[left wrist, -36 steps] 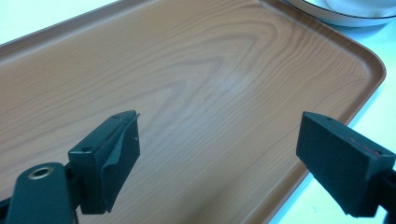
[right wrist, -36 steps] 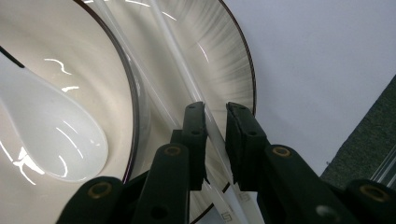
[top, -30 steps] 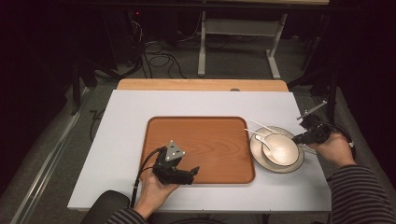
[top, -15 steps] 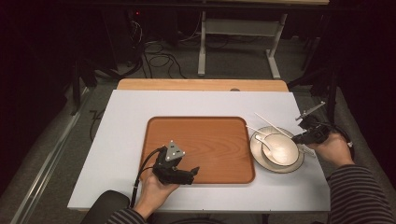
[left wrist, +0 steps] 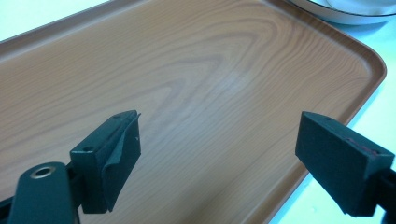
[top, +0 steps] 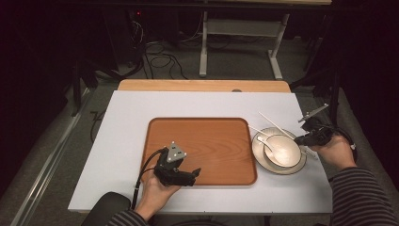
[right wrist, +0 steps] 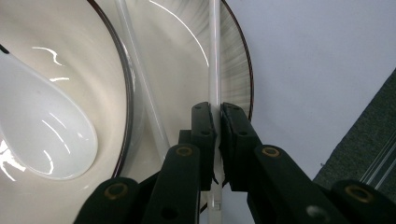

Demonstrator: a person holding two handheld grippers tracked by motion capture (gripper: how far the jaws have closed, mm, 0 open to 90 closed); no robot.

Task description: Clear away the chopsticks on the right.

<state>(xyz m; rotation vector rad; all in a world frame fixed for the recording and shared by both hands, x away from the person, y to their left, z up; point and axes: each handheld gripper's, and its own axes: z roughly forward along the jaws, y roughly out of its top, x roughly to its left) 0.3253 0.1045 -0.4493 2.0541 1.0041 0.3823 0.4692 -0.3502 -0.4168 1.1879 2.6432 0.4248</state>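
2 grippers at a white table, 1 clamped on a chopstick.
Right gripper pinches 1 white chopstick lying across the plate at the table's right; a second chopstick lies beside it, and a white spoon sits in the bowl. Left gripper, jaws wide apart, hovers over the wooden tray's near edge.

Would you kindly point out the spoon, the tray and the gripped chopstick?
spoon [right wrist: 51,140], right gripper view, its scoop.
tray [top: 207,141], high view, bare centre.
chopstick [right wrist: 214,56], right gripper view, shaft above the jaws.
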